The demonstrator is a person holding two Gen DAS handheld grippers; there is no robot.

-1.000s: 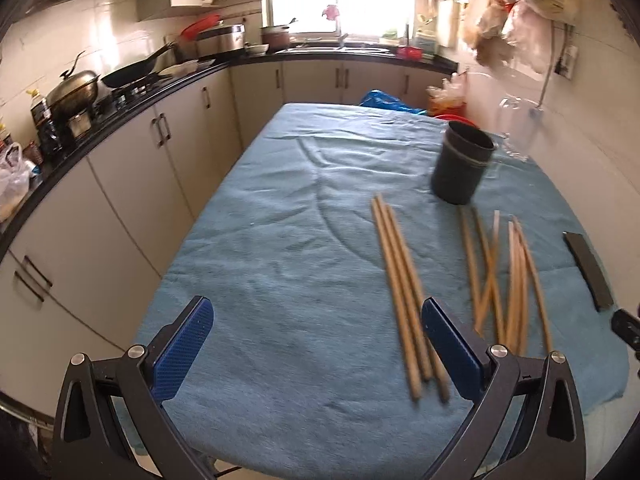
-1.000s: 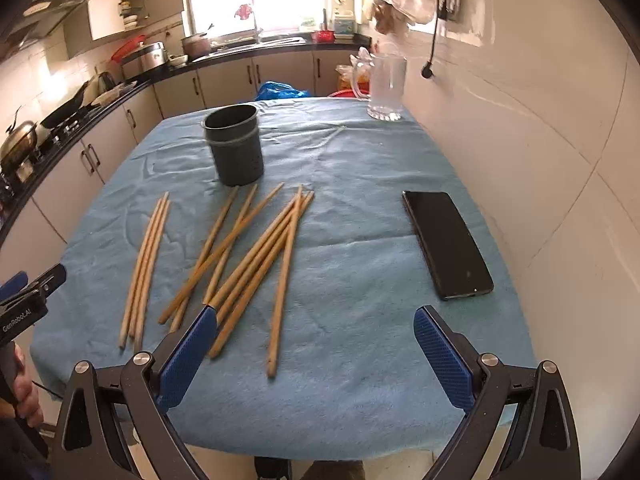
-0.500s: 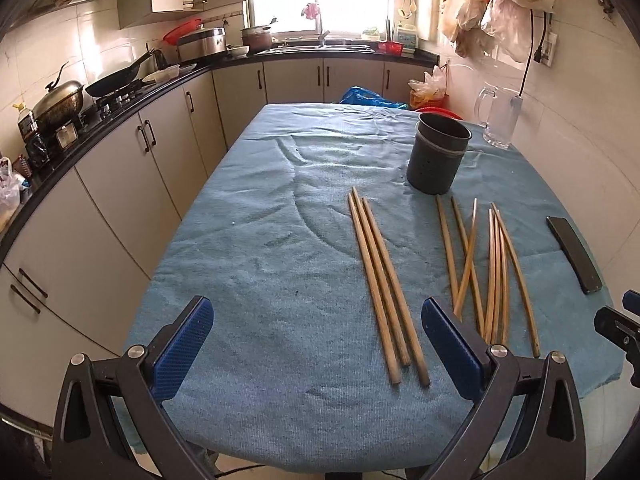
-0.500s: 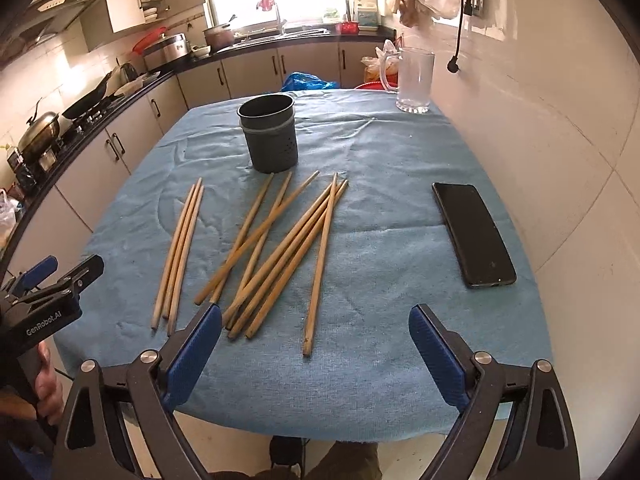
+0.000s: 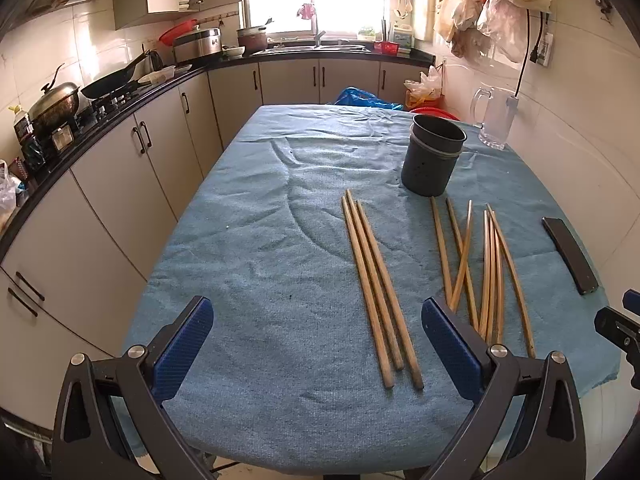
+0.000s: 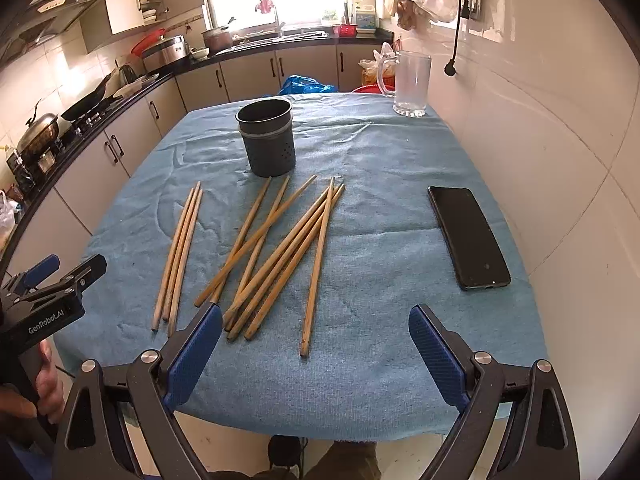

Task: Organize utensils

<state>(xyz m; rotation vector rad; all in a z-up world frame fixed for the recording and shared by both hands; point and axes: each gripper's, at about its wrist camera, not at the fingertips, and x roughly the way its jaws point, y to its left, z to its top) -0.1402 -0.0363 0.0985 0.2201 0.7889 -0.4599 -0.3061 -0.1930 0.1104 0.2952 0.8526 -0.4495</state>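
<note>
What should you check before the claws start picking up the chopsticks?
1. Left claw open and holding nothing: ok.
2. Right claw open and holding nothing: ok.
3. Dark holder cup upright, mouth open: ok.
4. Is the cup empty inside: cannot tell.
5. Three chopsticks lying side by side, apart from the rest, easy to grab: ok.
6. The other chopsticks lie crossed over each other: not ok for grabbing just one.
7. Phone away from the chopsticks: ok.

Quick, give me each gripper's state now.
Left gripper: open, holding nothing.
Right gripper: open, holding nothing.
</note>
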